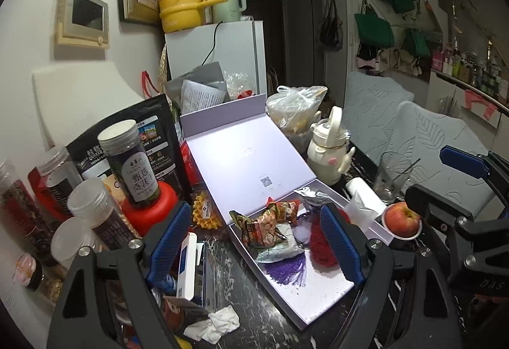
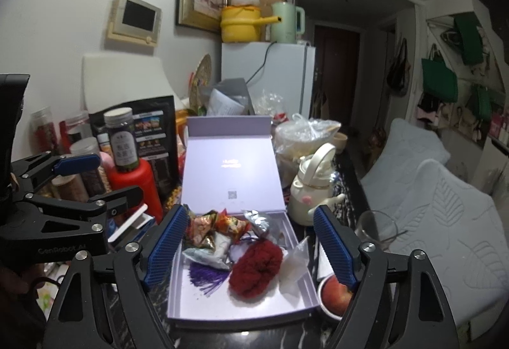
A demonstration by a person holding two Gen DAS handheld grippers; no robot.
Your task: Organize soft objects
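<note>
Both grippers hang above a cluttered dark marble table [image 2: 280, 334], jaws spread wide and gripping nothing. The left gripper [image 1: 254, 240] has its blue pads either side of the open lilac box [image 1: 305, 295]; seen from the right wrist it sits at nine o'clock [image 2: 95, 177], clear of the box. The right gripper [image 2: 251, 247] frames the same box from the near side; from the left wrist it shows at three o'clock [image 1: 445, 177], empty.

The box [image 2: 241, 307] lies flat with its lid [image 2: 230, 171] tilted back at twelve o'clock. Inside, the soft things sit together toward the hinge end: a red pom-pom [image 2: 256, 268] at the centre, a purple tassel [image 2: 206, 279] just beside it at nine o'clock, a white pouch [image 2: 211, 250] touching the tassel's top, crinkled snack packets [image 2: 219, 225] at eleven o'clock, a silver foil wrapper [image 2: 257, 220] at twelve o'clock, and a clear plastic bag [image 2: 296, 269] against the pom-pom at three o'clock. The near half of the box floor is bare.

Outside the box, an apple [image 2: 335, 291] in a small dish sits at four o'clock, a glass [image 2: 377, 229] beyond it, and a cream kettle [image 2: 310, 186] at one o'clock. Jars [image 2: 122, 139] and a red bottle [image 2: 140, 186] crowd the nine-to-ten o'clock side. A crumpled tissue [image 1: 216, 325] lies on the table at six o'clock in the left-wrist view.
</note>
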